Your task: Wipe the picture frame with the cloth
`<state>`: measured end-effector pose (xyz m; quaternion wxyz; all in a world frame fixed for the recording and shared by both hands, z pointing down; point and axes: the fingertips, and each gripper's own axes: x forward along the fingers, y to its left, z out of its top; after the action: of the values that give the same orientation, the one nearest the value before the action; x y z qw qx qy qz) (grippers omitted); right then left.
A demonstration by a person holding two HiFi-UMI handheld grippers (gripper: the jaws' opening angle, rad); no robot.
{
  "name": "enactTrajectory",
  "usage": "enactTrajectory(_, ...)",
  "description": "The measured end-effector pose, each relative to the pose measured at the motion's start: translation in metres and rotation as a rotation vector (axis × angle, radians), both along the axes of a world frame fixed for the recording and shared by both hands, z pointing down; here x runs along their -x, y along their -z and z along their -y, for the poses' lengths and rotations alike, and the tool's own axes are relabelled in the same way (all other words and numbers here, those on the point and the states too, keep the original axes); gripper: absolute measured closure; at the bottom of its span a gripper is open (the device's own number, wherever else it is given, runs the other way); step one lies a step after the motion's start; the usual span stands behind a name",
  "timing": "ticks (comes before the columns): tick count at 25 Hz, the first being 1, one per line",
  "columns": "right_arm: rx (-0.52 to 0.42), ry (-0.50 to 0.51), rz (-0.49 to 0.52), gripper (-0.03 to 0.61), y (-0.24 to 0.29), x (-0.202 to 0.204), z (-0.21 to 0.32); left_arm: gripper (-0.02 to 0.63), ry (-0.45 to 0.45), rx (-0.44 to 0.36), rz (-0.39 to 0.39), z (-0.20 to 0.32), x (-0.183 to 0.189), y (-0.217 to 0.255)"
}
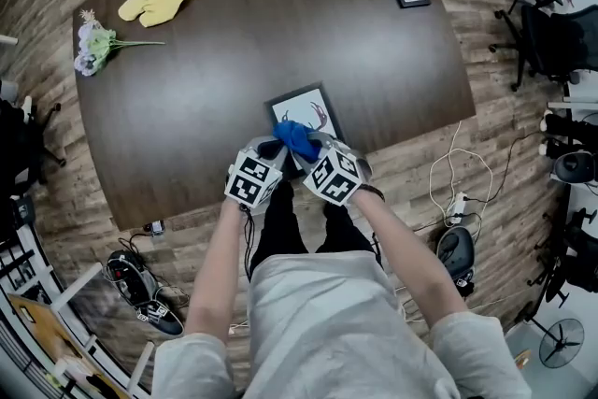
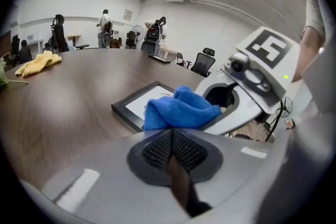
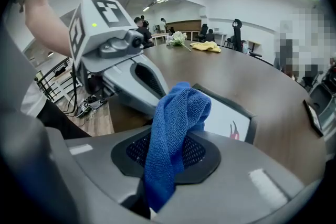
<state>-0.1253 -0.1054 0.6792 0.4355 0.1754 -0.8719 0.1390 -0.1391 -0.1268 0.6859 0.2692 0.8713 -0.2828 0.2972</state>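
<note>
Right gripper [image 3: 164,157] jaws clamp blue cloth [image 3: 176,118]; left gripper [image 2: 171,147] jaws together, just beside it. Cloth hides part of picture frame [image 1: 313,103].

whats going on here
A person stands at a dark table with a claw in each hand. The right claw is shut on a blue cloth, held over the near end of a picture frame that lies flat by the table's edge. The left claw is shut on nothing, close beside the cloth.
</note>
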Motion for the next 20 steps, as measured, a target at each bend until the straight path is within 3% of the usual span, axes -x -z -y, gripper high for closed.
enactTrajectory(8, 0.003, 0.036, 0.020, 0.495, 0.007, 0.006, -0.052, 0.561, 0.004, 0.001, -0.001, 0.001, -0.001, 0.001)
enactTrajectory(14, 0.101, 0.141, 0.053, 0.495, 0.008, 0.004, -0.082, 0.561, 0.006, 0.007, -0.002, 0.001, 0.000, 0.000)
enactTrajectory(17, 0.156, 0.100, 0.061, 0.495, 0.005, -0.007, -0.075, 0.561, 0.008, 0.007, -0.001, 0.001, 0.001, -0.001)
enactTrajectory(20, 0.138, 0.037, 0.028, 0.495, 0.003, -0.030, -0.046, 0.561, 0.008, 0.006, 0.000, 0.000, -0.001, 0.000)
